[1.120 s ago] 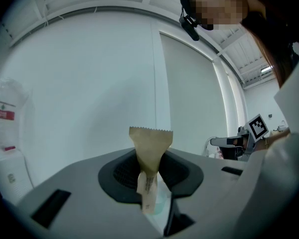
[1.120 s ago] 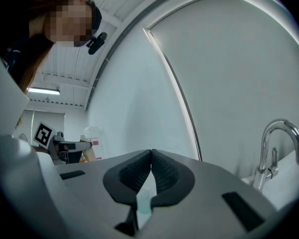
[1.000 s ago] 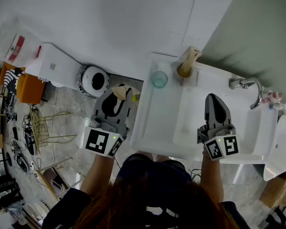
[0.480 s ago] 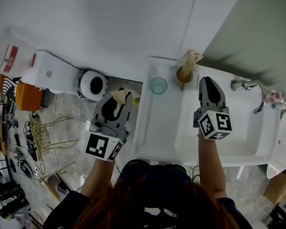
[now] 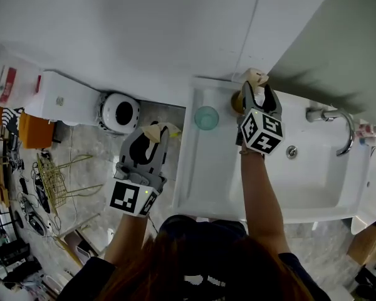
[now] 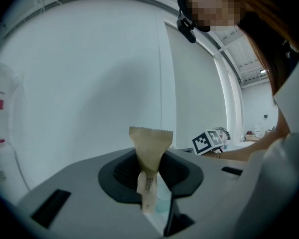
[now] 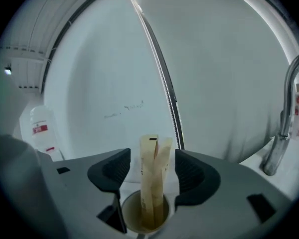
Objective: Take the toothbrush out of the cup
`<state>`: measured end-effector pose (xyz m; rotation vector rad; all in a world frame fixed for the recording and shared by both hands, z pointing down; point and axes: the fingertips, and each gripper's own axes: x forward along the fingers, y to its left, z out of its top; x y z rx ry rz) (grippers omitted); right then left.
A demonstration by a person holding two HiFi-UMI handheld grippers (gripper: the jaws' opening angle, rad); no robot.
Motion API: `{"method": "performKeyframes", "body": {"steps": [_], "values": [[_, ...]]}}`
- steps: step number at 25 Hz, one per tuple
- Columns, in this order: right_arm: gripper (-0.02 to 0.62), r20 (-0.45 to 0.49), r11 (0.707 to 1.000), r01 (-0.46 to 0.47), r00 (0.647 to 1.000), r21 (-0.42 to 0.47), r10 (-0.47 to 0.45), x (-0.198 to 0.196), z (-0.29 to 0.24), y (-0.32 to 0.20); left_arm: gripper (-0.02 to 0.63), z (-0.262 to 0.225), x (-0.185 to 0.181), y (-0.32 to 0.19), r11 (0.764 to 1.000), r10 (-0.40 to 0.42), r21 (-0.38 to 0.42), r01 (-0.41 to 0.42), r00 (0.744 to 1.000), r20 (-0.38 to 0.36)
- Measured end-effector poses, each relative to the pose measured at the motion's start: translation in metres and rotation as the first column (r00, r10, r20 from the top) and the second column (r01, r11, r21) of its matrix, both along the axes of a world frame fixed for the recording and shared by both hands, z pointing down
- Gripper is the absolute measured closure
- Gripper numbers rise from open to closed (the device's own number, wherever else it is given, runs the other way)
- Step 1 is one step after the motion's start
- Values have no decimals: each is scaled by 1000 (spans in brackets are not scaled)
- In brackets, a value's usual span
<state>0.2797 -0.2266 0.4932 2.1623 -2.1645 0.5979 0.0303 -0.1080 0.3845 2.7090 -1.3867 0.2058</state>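
Note:
A tan cup (image 5: pixel 238 100) stands at the back edge of the sink (image 5: pixel 313 190) and holds two paper-wrapped toothbrushes (image 5: pixel 255 76). My right gripper (image 5: pixel 255 93) is at the cup. In the right gripper view the wrapped toothbrushes (image 7: pixel 152 176) rise from the cup (image 7: pixel 132 218) between the two pads (image 7: pixel 109 171). The right gripper (image 7: pixel 150 169) is open; its jaws have just been opening and do not press on the packets. My left gripper (image 5: pixel 145 144) hangs left of the sink, shut on another tan paper packet (image 5: pixel 155 130), whose serrated top (image 6: pixel 150 143) sticks up from the left gripper (image 6: pixel 149 180).
A teal cup (image 5: pixel 207 118) stands on the sink's back left corner. The faucet (image 5: pixel 339 127) and the drain (image 5: pixel 291 151) lie to the right. A white round appliance (image 5: pixel 120 111) sits on the floor to the left. A white bottle (image 7: pixel 40 131) shows left in the right gripper view.
My right gripper has moved from the sink's front edge up and left to the tan cup, and its jaws have opened around the packets. The left gripper has drifted slightly with its packet.

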Motion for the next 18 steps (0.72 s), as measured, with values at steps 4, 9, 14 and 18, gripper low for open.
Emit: {"method": "performKeyframes", "body": {"steps": [4,9,14,18], "values": [[262,-54,999,-40,998,-28,38,-3,4,-16,505,-3,-4,-2,1000,-19,25,19,1000,0],[267,-81,995,-87,993,-55,82,-1,6,-24,505,-1,-14,-5,998,-52,35,51,998,26],[320,-78,991,-117,991,-65,112,6,9,-30,505,-8,-7,-3,996,-37,80,34,999,27],[388,-87,992,-111,991,-54,106,7,5,-31,506,-10,-7,-7,996,-63,60,64,998,-18]]}}
